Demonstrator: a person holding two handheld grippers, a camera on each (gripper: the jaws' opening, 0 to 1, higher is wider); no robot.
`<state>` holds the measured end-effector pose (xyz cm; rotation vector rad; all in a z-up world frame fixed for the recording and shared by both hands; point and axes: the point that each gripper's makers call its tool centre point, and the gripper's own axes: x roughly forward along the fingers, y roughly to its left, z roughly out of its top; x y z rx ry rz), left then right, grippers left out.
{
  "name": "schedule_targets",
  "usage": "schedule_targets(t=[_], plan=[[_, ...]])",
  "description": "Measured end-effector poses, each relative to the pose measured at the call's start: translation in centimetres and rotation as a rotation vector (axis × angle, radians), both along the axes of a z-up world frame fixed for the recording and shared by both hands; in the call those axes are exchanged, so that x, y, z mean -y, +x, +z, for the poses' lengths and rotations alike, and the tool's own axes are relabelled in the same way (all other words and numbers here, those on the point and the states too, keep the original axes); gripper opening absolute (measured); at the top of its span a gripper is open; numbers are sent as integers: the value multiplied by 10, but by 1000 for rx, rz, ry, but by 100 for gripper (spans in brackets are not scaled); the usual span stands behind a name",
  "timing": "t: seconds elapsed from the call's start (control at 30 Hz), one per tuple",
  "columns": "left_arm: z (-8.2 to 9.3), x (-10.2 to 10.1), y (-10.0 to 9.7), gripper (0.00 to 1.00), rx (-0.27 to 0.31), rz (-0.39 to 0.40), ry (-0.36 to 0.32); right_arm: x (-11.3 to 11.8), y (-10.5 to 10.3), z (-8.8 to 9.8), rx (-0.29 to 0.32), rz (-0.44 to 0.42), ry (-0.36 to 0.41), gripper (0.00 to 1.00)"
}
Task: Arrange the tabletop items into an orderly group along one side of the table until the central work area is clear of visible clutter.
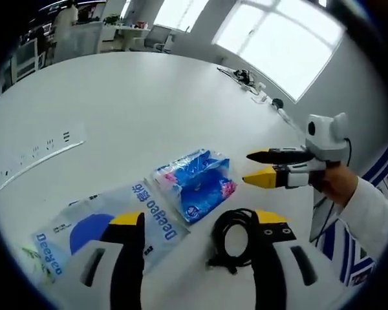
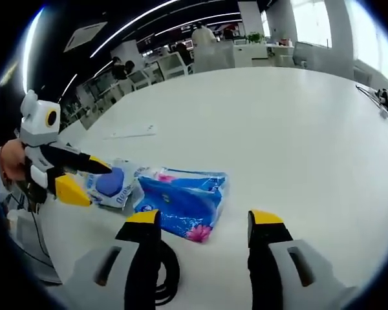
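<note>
A blue tissue pack (image 1: 197, 184) with pink flowers lies on the white table (image 1: 149, 97), just ahead of my left gripper (image 1: 197, 217), which is open and holds nothing. A flat blue-and-white plastic bag (image 1: 103, 229) lies under its left jaw, and a coiled black cable (image 1: 236, 239) sits against its right jaw. My right gripper (image 1: 260, 166) comes in from the right, open, its tips close to the pack. In the right gripper view my right gripper (image 2: 204, 216) stands open just behind the tissue pack (image 2: 181, 200). The bag (image 2: 110, 184) lies to the pack's left, the cable (image 2: 165, 271) beside the left jaw. The left gripper (image 2: 84, 177) hovers open over the bag.
A white socket panel (image 1: 42, 152) is set into the table at the left. Loose cables and small devices (image 1: 249, 81) lie by the far edge under the window. Office chairs (image 2: 171, 64) and desks stand beyond the table. A hand (image 1: 336, 184) in a white sleeve holds the right gripper.
</note>
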<state>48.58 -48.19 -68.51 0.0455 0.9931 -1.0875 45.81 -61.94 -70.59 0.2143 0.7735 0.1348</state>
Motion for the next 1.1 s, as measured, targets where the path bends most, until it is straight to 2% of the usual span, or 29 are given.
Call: schedule_targets(t=[0.5,0.73,1.1], plan=[[26,-13,-9,79,31,-18,-34,-11,-12,29,43,-6,-1,64],[39,-29,-16,84,38,-28,-51,-33,-20,43,58,22,-5,71],[62,-57,-26,88,55,-30,-93,-68,-29,64,88,55,2,74]])
